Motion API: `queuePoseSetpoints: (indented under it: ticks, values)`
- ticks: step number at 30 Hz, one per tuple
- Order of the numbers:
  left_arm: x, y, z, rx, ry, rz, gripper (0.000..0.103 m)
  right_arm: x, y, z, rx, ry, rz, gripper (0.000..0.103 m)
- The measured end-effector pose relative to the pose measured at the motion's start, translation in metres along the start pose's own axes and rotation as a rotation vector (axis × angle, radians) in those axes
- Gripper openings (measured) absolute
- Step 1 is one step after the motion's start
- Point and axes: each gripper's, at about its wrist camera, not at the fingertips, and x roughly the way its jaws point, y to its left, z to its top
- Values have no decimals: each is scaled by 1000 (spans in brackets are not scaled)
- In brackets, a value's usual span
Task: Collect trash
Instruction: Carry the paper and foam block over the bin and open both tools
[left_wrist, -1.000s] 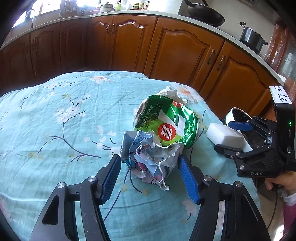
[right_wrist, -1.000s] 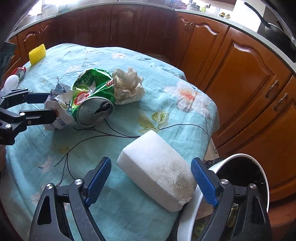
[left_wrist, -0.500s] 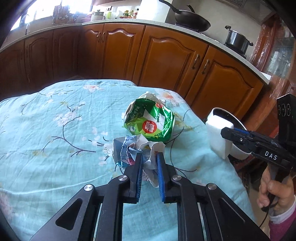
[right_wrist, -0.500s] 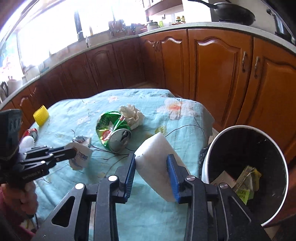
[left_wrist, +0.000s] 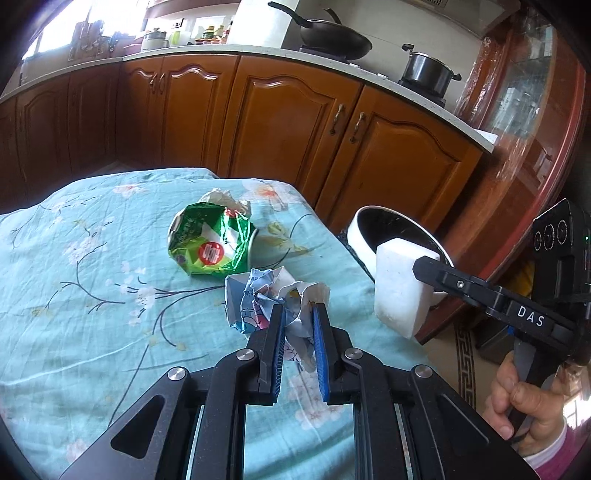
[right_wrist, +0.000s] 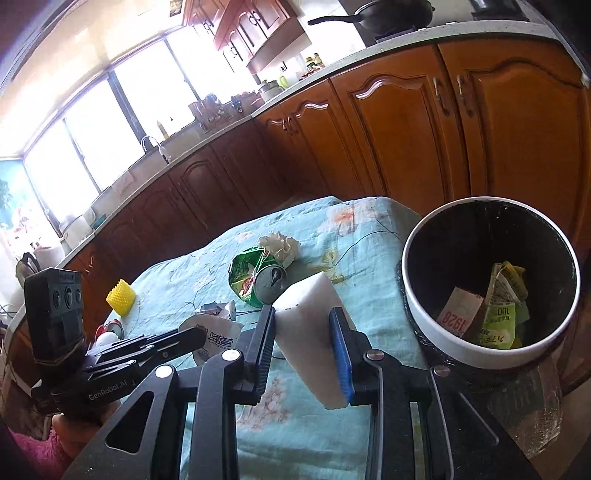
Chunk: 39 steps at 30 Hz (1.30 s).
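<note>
My left gripper (left_wrist: 298, 314) is shut on a crumpled paper wrapper (left_wrist: 258, 299) and holds it just above the teal floral tablecloth (left_wrist: 85, 295). My right gripper (right_wrist: 303, 314) is shut on a white foam block (right_wrist: 306, 332), lifted above the table's edge; the block also shows in the left wrist view (left_wrist: 400, 288). A white trash bin (right_wrist: 491, 354) with a black liner stands right of the table and holds paper scraps. A crushed green can (left_wrist: 210, 245) and a crumpled white tissue (left_wrist: 225, 199) lie on the table.
A yellow ridged object (right_wrist: 121, 297) and a small red-and-white item (right_wrist: 109, 330) sit at the table's far left. Wooden kitchen cabinets (left_wrist: 295, 125) run behind the table. A worktop with a wok and a pot (left_wrist: 428, 72) lies above them.
Both grippers closed, the left on the paper wrapper and the right on the foam block. Both have lifted their loads; the foam block has moved toward the bin.
</note>
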Motion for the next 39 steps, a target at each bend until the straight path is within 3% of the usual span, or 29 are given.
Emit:
queuePoseSetpoints:
  ticks: [21, 39]
  values:
    - [58, -79, 40, 138, 6, -81, 13, -59, -70, 25, 106, -139, -126, 30]
    - [144, -125, 71, 219, 56, -87, 14, -52, -124, 41, 164, -153, -201, 30]
